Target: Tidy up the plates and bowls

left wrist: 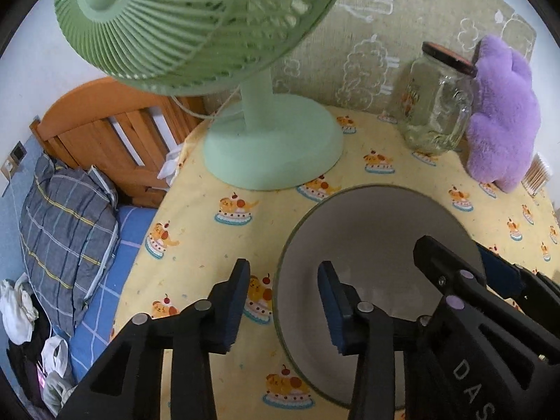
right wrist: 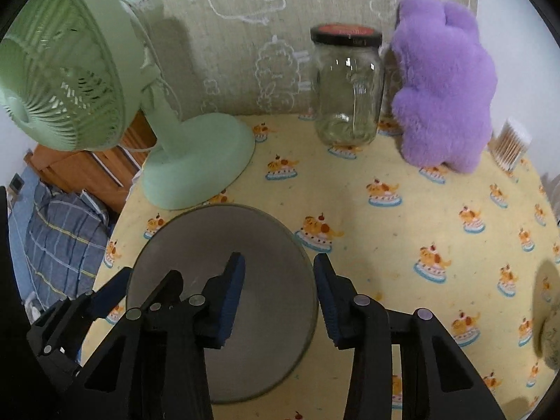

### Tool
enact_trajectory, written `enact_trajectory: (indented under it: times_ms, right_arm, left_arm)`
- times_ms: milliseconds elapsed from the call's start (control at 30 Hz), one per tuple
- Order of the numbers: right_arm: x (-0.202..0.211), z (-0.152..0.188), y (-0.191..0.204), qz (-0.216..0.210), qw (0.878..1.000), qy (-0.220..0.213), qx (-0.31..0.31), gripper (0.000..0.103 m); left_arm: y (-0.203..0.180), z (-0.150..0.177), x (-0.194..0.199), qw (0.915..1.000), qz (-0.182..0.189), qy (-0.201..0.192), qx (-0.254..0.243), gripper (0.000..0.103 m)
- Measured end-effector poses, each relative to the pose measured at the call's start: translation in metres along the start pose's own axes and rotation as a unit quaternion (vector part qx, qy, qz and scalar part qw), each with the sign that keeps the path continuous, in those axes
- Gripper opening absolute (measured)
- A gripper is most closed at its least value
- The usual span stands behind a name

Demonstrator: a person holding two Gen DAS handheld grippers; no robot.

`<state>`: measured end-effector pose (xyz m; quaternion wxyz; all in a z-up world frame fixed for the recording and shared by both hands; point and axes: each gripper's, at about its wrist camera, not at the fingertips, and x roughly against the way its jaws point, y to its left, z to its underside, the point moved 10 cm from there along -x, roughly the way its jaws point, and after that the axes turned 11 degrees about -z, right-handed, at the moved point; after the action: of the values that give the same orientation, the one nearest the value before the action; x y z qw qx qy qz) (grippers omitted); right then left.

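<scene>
The work surface is a table covered by a yellow tablecloth [right wrist: 402,231] printed with cartoon dogs on cakes; behind it stands a beige fabric panel [right wrist: 227,52] with white line drawings; beyond the table's left edge lie a wooden headboard [left wrist: 105,133], a grey plaid pillow [left wrist: 66,224] and a blue checked sheet [left wrist: 115,297]. At the rear of the table stand a mint-green desk fan [right wrist: 105,80], a lidded glass jar [right wrist: 346,87], a purple plush toy [right wrist: 441,87] just beside the jar, and a container of cotton swabs [right wrist: 511,147].

The bowl [right wrist: 266,280], grey inside with a greenish rim, sits on the cloth near the front, just in front of the fan base. The left gripper [left wrist: 283,297] straddles the bowl's left rim, one finger outside over the cloth, the other inside; the jaws stand apart, and no pad is seen pressing the wall. The right gripper [right wrist: 278,290] straddles the right rim in the same manner, jaws apart with the rim in the gap.

Whether any pad touches the rim cannot be told; the near part of the bowl is hidden behind both gripper bodies; the fan head is cut off in the left wrist view; a pale rounded object [right wrist: 549,318] at the right wrist view's right edge is cut off and too blurred to name; crumpled items on the sheet are indistinct.
</scene>
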<state>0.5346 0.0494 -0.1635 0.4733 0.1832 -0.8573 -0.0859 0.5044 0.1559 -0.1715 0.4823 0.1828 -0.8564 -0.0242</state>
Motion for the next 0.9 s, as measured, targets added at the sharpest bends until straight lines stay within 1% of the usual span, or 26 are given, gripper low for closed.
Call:
enact_trajectory:
  times_ms: [67,133,167,367,567,900]
  right_arm:
    - [-0.005,0.001,-0.001,0.000,1.000,0.002,-0.003,0.041]
    - [-0.006,0.001,-0.002,0.002,1.000,0.001,-0.003,0.038]
    - [-0.006,0.001,-0.002,0.000,1.000,0.001,-0.005,0.036]
    - [-0.003,0.005,-0.007,-0.010,0.999,0.019,-0.026,0.036]
    - [0.008,0.011,-0.008,-0.013,0.999,0.027,-0.034,0.036]
    - [0.040,0.033,-0.015,-0.014,0.998,0.034,-0.044,0.036]
  left_arm:
    - [-0.001,0.001,-0.003,1.0000,0.005,0.005,0.001,0.034]
    - [-0.005,0.002,-0.003,0.9998,0.017,0.007,0.006,0.028]
    - [-0.007,0.001,-0.003,0.9997,0.024,0.007,0.008,0.026]
    - [-0.014,0.001,0.003,0.9998,0.020,0.005,-0.006,0.026]
    - [-0.014,0.007,0.014,0.9997,0.020,0.012,-0.006,0.026]
    - [-0.021,0.033,0.046,0.9995,0.023,0.019,-0.009,0.026]
